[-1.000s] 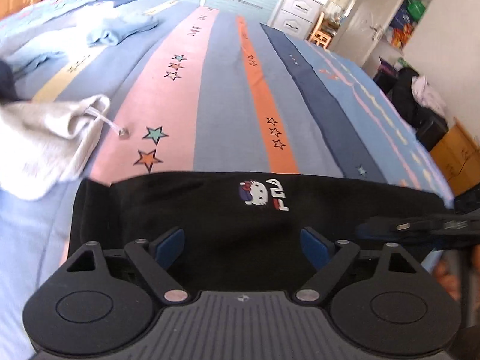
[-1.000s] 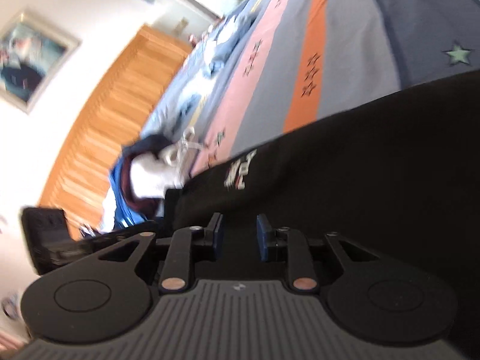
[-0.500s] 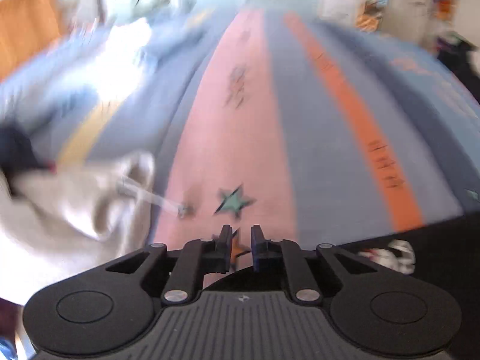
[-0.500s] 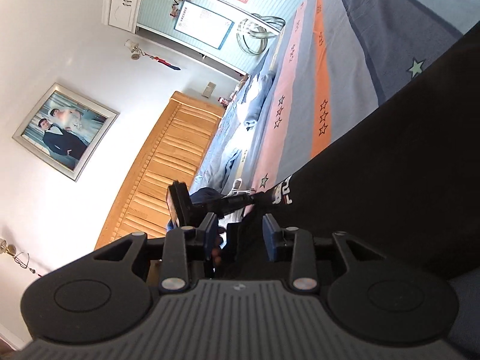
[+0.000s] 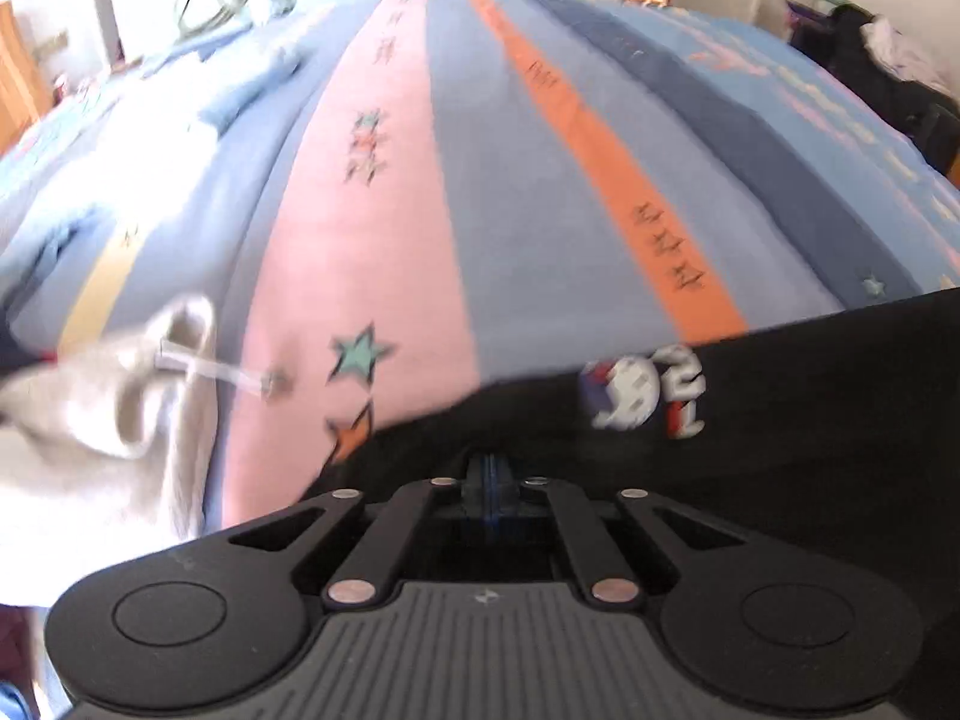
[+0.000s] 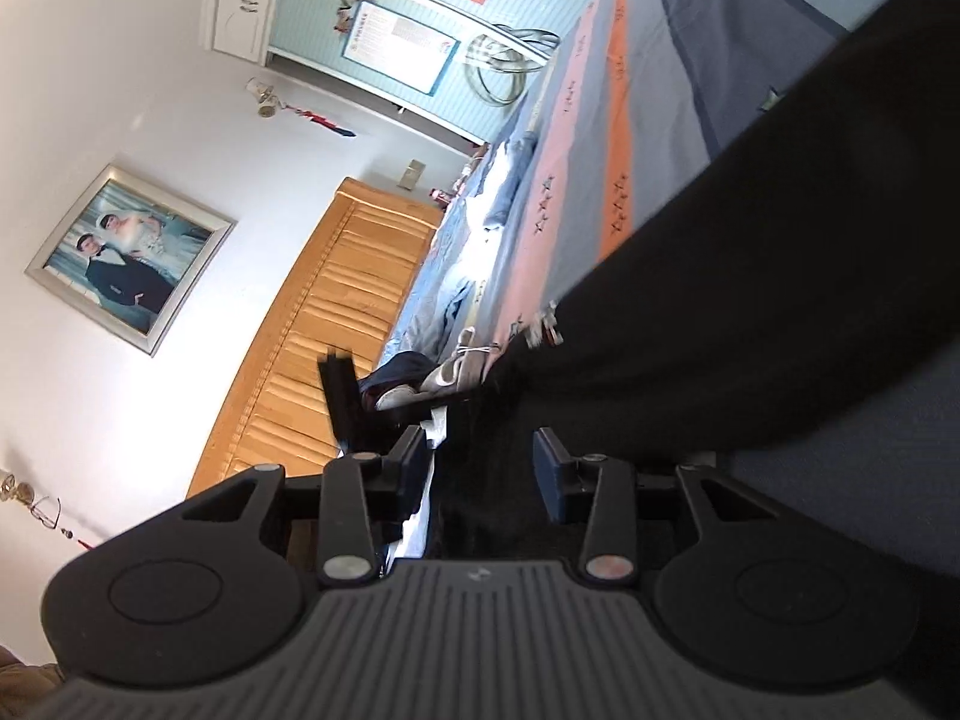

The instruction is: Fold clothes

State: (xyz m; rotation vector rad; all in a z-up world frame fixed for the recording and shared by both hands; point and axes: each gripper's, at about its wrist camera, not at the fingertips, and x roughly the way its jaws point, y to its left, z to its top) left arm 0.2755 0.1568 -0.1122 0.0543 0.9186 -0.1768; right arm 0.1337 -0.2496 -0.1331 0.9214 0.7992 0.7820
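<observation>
A black garment (image 5: 810, 420) with a small white cartoon logo (image 5: 636, 390) lies across the near side of the striped bedspread (image 5: 456, 180). My left gripper (image 5: 492, 471) is shut on the garment's near edge, its blue pads pressed together. In the right wrist view the same black garment (image 6: 750, 270) stretches up to the right, lifted off the bed. A thick fold of it passes between the fingers of my right gripper (image 6: 483, 468), which grip it with a narrow gap left. The left gripper's body (image 6: 342, 396) shows as a dark shape further along the cloth.
A beige garment (image 5: 90, 432) with a drawstring lies at the left, close to the black one. Blue clothes (image 5: 252, 90) sit at the far left of the bed. A wooden headboard (image 6: 312, 348) bounds that side. A dark chair with clothes (image 5: 888, 60) stands beyond the right edge.
My left gripper went from wide open over the black garment to shut on its edge. The right gripper kept its hold and rose, lifting and stretching the cloth.
</observation>
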